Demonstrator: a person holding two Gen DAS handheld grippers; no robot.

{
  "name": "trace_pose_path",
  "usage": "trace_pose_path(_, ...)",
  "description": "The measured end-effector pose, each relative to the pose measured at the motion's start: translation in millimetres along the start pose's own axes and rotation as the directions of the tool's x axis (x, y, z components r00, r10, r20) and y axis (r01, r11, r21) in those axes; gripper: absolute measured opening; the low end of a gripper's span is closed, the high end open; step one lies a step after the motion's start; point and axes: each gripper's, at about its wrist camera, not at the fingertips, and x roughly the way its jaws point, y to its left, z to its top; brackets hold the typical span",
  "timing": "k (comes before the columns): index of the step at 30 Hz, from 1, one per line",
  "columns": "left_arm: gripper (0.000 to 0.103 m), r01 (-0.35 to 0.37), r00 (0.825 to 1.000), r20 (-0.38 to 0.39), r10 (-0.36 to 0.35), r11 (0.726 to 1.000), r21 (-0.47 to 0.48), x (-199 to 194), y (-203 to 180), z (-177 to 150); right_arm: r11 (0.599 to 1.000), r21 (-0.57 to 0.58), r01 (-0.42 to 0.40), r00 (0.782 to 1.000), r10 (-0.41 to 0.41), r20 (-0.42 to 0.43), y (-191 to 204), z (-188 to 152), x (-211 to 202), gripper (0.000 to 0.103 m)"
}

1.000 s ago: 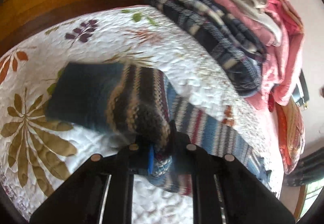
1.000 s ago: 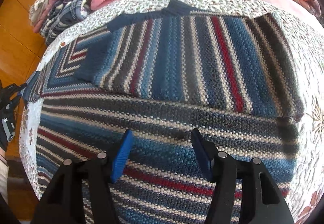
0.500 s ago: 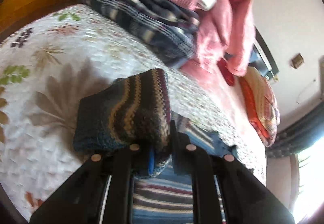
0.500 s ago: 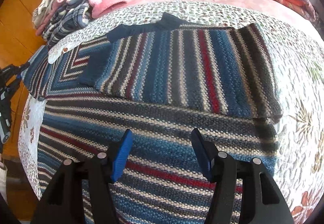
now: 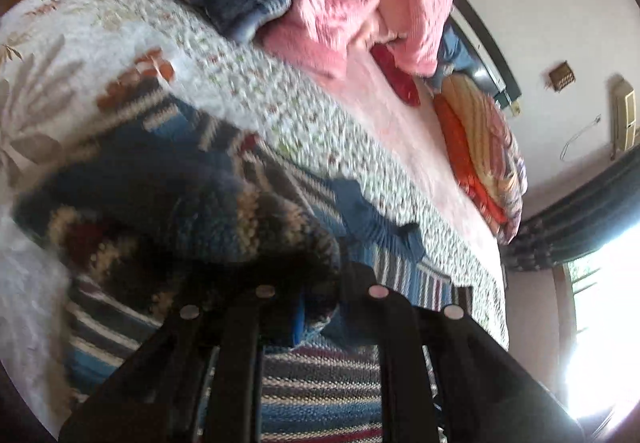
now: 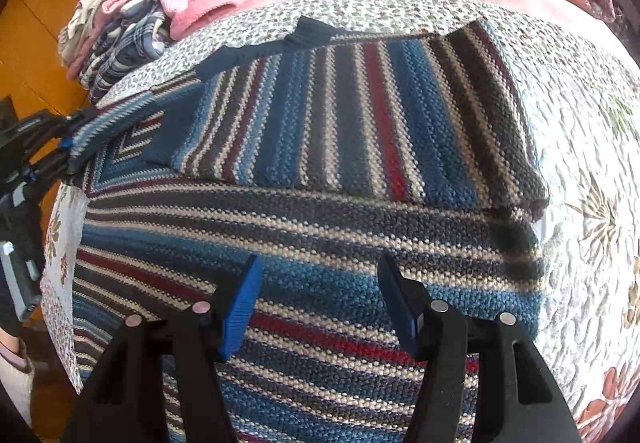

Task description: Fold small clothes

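A striped knitted sweater (image 6: 340, 171) is spread on the bed's floral quilt (image 6: 592, 163). Its sleeve (image 5: 192, 211) is clamped in the left gripper (image 5: 320, 307). The right gripper (image 6: 320, 303) is held open above the sweater body. No legible writing is observed.
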Motion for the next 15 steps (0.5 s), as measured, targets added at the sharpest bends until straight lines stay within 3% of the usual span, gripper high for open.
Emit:
trace_pose_path(9,0.016,-0.077,0.992,-0.103,0.073,0.996,-0.037,46,23,-26,1.000,0.023,-0.007,0.999,0.008,-0.033,-9,-9,12,0.060)
trace_pose_path(15,0.020,-0.041,0.994,-0.109,0.033,0.997,-0.067,40,32,-37,1.000,0.019,0.004,0.999,-0.003,-0.050,-7,-11,18,0.061)
